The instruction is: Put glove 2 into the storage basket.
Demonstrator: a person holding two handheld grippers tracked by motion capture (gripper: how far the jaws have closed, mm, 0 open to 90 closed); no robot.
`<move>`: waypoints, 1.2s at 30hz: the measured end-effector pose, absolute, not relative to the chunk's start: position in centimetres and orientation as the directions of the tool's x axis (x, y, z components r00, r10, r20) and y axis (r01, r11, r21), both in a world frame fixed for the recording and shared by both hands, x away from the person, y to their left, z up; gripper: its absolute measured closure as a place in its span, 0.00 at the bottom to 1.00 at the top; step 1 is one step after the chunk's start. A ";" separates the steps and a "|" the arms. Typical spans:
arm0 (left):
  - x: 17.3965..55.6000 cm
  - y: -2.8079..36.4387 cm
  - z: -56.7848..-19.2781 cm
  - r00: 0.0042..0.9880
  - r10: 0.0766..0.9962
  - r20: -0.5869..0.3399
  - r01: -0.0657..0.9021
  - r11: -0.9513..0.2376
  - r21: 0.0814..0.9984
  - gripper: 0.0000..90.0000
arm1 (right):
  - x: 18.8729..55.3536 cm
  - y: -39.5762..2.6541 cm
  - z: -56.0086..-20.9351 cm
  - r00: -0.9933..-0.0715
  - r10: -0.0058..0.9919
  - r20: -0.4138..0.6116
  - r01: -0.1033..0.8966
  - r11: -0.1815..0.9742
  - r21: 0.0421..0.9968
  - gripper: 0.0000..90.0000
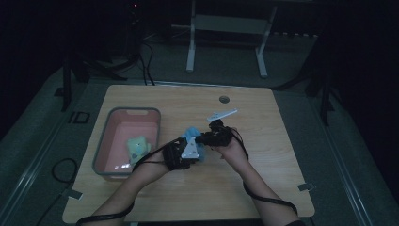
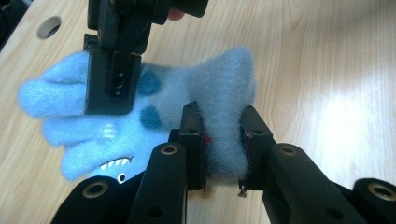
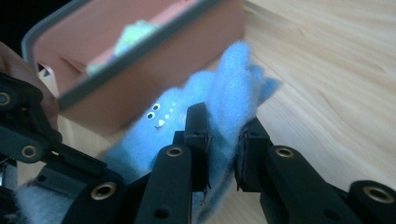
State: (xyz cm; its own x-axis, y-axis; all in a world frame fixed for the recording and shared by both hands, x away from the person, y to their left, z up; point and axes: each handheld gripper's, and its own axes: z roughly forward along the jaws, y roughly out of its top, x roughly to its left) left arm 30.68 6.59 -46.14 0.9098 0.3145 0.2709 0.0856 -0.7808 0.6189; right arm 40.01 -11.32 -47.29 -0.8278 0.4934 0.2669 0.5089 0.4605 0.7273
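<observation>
Two grippers, one blue shark toy

Both grippers are clamped on the same blue plush shark [image 2: 140, 116], held just above the wooden table [image 1: 263, 183] beside the pink bin [image 1: 109, 123]. In its own view the left gripper [image 2: 223, 140] pinches a thick fold of the fleece near one end, and the right gripper [image 3: 223, 149] bites into the fins at the other, its pads sunk into the pile. From above, the two hands meet near the middle of the table, with the toy bunched between them.

The risk, as I judge it, is the shared grip: if the hands pull apart or one twists, the soft fabric could slip out of one pair of pads and swing, or stretch at the seams. A drop short of the bin's rim would leave it on the table.

A green plush toy [image 1: 137, 147] already lies inside the bin. The tabletop is pale wood with a round cable hole [image 1: 224, 99]; the room around is dim, with grey carpet and a white stand's legs [image 1: 190, 52] behind.
</observation>
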 end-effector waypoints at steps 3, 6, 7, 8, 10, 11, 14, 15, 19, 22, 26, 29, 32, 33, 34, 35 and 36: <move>30.4 7.7 -45.5 0.903 0.328 0.278 0.094 -0.780 0.618 0.85 | 40.1 -9.9 -46.5 -0.839 0.474 0.269 0.496 0.462 0.735 0.87; 30.3 9.1 -44.8 0.895 0.344 0.283 0.106 -0.780 0.616 0.85 | 40.2 -8.4 -45.8 -0.847 0.459 0.270 0.488 0.466 0.738 0.87; 30.2 9.5 -44.6 0.892 0.349 0.286 0.109 -0.781 0.615 0.85 | 40.3 -8.0 -45.6 -0.849 0.452 0.275 0.488 0.468 0.737 0.87; 30.1 9.8 -44.5 0.889 0.357 0.288 0.113 -0.778 0.618 0.85 | 40.3 -7.5 -45.4 -0.851 0.447 0.275 0.484 0.469 0.738 0.87; 29.9 10.9 -44.3 0.882 0.374 0.286 0.127 -0.774 0.620 0.85 | 40.4 -6.4 -45.1 -0.859 0.437 0.266 0.473 0.479 0.740 0.87; 29.8 11.4 -44.2 0.878 0.383 0.288 0.133 -0.772 0.621 0.85 | 40.4 -5.9 -45.0 -0.862 0.432 0.264 0.468 0.482 0.741 0.87; 29.4 12.7 -44.2 0.869 0.403 0.288 0.151 -0.770 0.620 0.85 | 40.3 -4.2 -44.7 -0.873 0.413 0.260 0.455 0.493 0.742 0.87; 29.3 13.1 -44.1 0.867 0.407 0.288 0.156 -0.770 0.619 0.85 | 40.3 -3.6 -44.7 -0.876 0.407 0.257 0.449 0.497 0.743 0.87; 28.9 15.2 -44.0 0.854 0.444 0.272 0.194 -0.756 0.626 0.85 | 40.3 -1.5 -44.5 -0.886 0.385 0.257 0.436 0.508 0.743 0.87; 28.6 16.4 -44.1 0.844 0.462 0.273 0.211 -0.753 0.623 0.85 | 40.3 0.4 -44.4 -0.892 0.367 0.262 0.430 0.518 0.739 0.87; 28.3 18.4 -44.3 0.836 0.479 0.269 0.237 -0.755 0.611 0.85 | 40.2 2.8 -44.5 -0.907 0.343 0.244 0.404 0.546 0.734 0.87; 28.2 19.8 -44.6 0.834 0.494 0.246 0.266 -0.750 0.606 0.85 | 40.2 4.2 -44.8 -0.908 0.328 0.260 0.407 0.546 0.732 0.87; 28.0 20.8 -45.0 0.828 0.508 0.236 0.284 -0.744 0.605 0.85 | 40.2 5.4 -45.4 -0.907 0.318 0.277 0.414 0.546 0.728 0.87; 27.9 21.2 -45.2 0.826 0.514 0.232 0.291 -0.740 0.606 0.85 | 40.2 5.7 -45.5 -0.906 0.318 0.279 0.416 0.547 0.727 0.87; 27.9 21.4 -45.5 0.824 0.518 0.228 0.299 -0.740 0.603 0.85 | 40.2 6.2 -45.8 -0.906 0.317 0.281 0.417 0.552 0.722 0.87; 27.9 21.5 -45.8 0.822 0.520 0.231 0.303 -0.744 0.596 0.85 | 40.2 6.5 -46.1 -0.906 0.313 0.284 0.417 0.553 0.722 0.87; 28.0 21.7 -46.0 0.824 0.520 0.224 0.310 -0.746 0.590 0.85 | 40.2 6.7 -46.3 -0.906 0.317 0.280 0.416 0.557 0.719 0.87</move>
State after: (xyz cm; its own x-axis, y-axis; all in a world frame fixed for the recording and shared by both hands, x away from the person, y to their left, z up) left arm 27.98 21.71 -46.04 0.8244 0.5197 0.2241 0.3096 -0.7457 0.5900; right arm 40.18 6.73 -46.33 -0.9064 0.3167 0.2796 0.4163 0.5570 0.7187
